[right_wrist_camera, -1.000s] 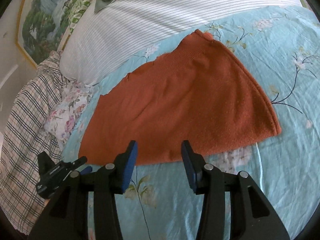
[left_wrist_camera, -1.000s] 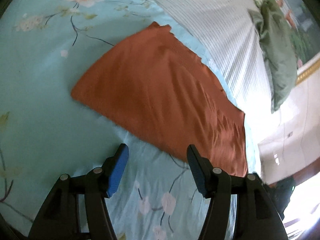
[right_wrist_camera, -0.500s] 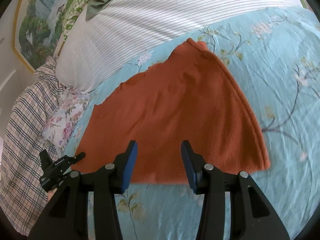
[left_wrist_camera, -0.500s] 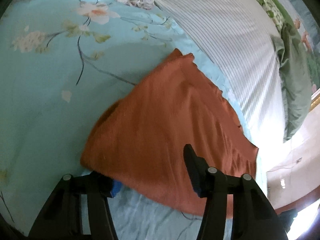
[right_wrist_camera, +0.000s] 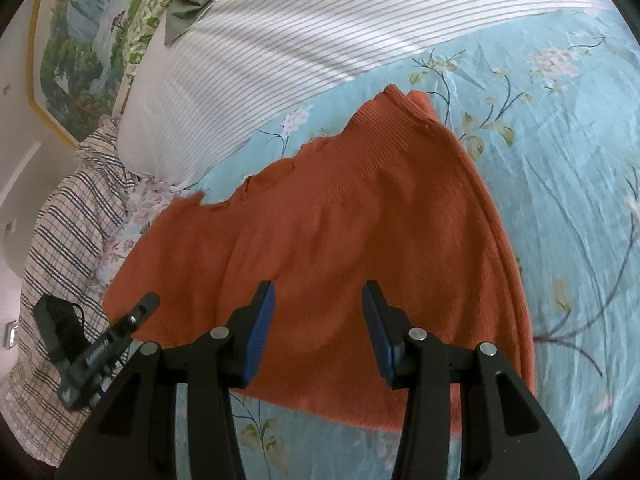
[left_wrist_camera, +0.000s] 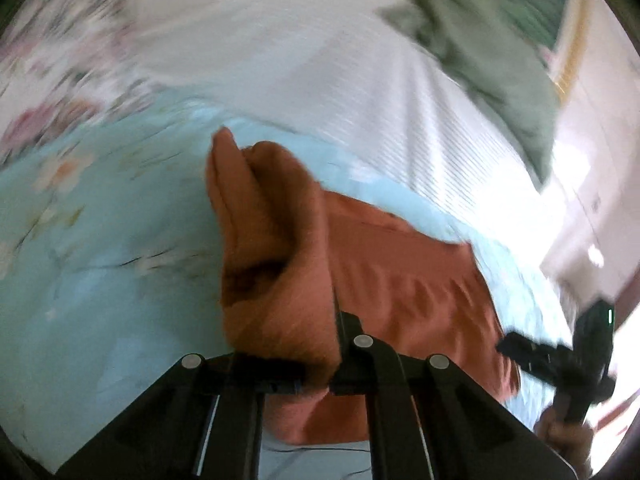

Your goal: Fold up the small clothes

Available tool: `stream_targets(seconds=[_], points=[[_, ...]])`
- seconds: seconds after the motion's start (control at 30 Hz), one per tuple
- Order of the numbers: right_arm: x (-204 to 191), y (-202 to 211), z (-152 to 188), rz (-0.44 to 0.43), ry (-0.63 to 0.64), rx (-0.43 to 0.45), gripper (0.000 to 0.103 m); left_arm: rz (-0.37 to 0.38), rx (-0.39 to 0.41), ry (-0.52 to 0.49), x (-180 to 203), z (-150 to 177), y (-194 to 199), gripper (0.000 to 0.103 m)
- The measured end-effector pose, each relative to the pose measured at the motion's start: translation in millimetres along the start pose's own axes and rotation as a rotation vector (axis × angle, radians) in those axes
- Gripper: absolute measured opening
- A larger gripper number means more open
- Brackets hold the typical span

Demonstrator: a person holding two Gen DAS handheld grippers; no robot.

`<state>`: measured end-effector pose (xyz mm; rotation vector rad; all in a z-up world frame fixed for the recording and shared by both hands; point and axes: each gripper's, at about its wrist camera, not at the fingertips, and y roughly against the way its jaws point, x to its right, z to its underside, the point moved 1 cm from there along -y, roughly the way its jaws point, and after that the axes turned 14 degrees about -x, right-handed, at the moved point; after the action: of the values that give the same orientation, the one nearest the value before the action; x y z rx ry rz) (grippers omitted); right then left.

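Beyond both claws, a striped white pillow (right_wrist_camera: 280,28) and green cloth (left_wrist_camera: 500,60) lie on the floral blue sheet (right_wrist_camera: 560,160). Blur smears the left view. Clenched, the left claw (left_wrist_camera: 320,380) grips a lifted fold of the rust-orange garment (right_wrist_camera: 340,220); the right claw (right_wrist_camera: 318,328) hovers over it released.

I can read no text, label, brand, number or sign in either wrist view. The left view is smeared by motion, so anything printed there is lost to me. In the right view the other gripper's body (right_wrist_camera: 86,354) at the near left carries some faint pale marking, but it is too small and blurred for me to make out.
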<state>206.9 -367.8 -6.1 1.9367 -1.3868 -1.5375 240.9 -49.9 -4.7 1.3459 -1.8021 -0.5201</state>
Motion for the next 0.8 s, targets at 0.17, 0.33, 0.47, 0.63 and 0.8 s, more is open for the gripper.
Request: stream_targets(seconds=[0.17, 0.33, 0.47, 0.63, 0.8], points=[[0, -17, -18, -0.067, 0.002, -0.055, 0.047, -0.026, -0.036, -0.218, 61, 16, -27, 0.006], [-7, -53, -37, -0.134, 0.002, -0.16, 0.07, -0.182, -0.096, -0.454, 102, 51, -73, 0.006], [-23, -91, -62, -0.177, 0.028, -0.239, 0.07, -0.25, -0.064, -0.523, 110, 64, -77, 0.006], [-45, -135, -97, -0.188, 0.054, -0.299, 0.07, -0.265, -0.06, -0.546, 108, 66, -76, 0.006], [-64, -162, -114, -0.174, 0.116, -0.366, 0.019, -0.274, -0.065, -0.57, 113, 66, -78, 0.006]])
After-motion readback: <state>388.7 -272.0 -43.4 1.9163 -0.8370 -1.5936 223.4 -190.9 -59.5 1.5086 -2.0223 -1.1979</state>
